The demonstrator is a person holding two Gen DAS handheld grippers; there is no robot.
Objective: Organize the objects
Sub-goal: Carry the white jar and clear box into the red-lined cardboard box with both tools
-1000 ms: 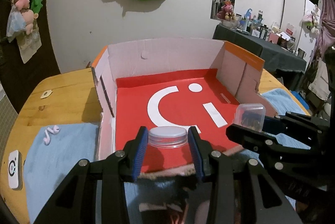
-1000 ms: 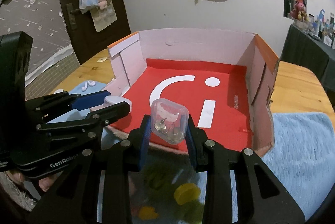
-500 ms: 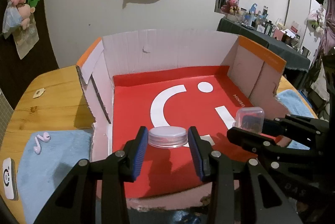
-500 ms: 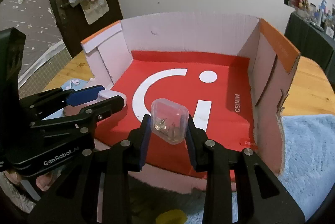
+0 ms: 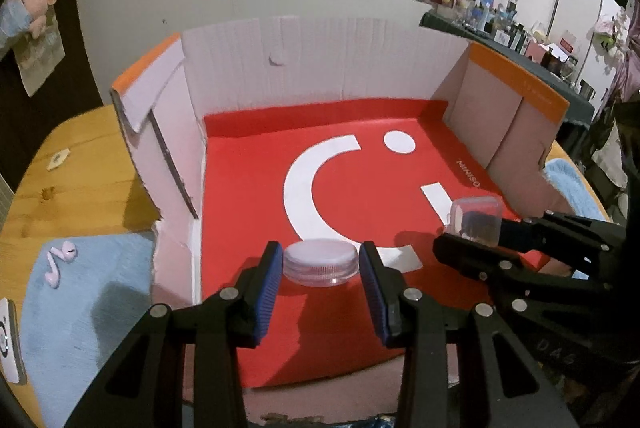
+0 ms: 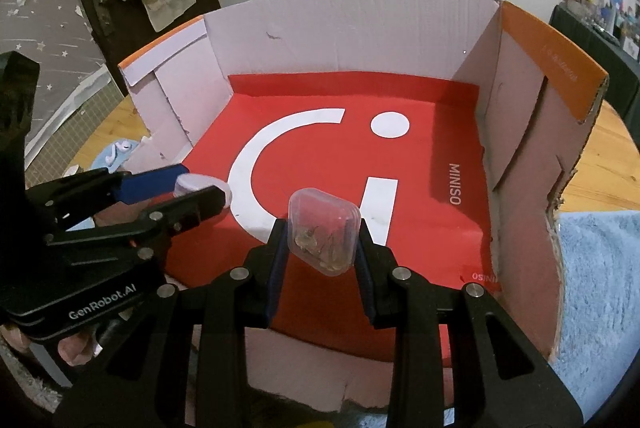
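To the left of the left gripper, a pair of pink earbuds lies on a blue towel on the worktop. Its jaws pinch a round clear jar above the red floor of the cardboard box. To the right, the right gripper pinches a small clear case over the same box, near its front edge.

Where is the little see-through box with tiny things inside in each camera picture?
Left wrist view: the little clear box sits at the right, pinched by the right gripper over the red floor.
Right wrist view: the same box is low in the middle, between that gripper's blue pads.
Shared landmark: the white dot on the cardboard box's red floor.
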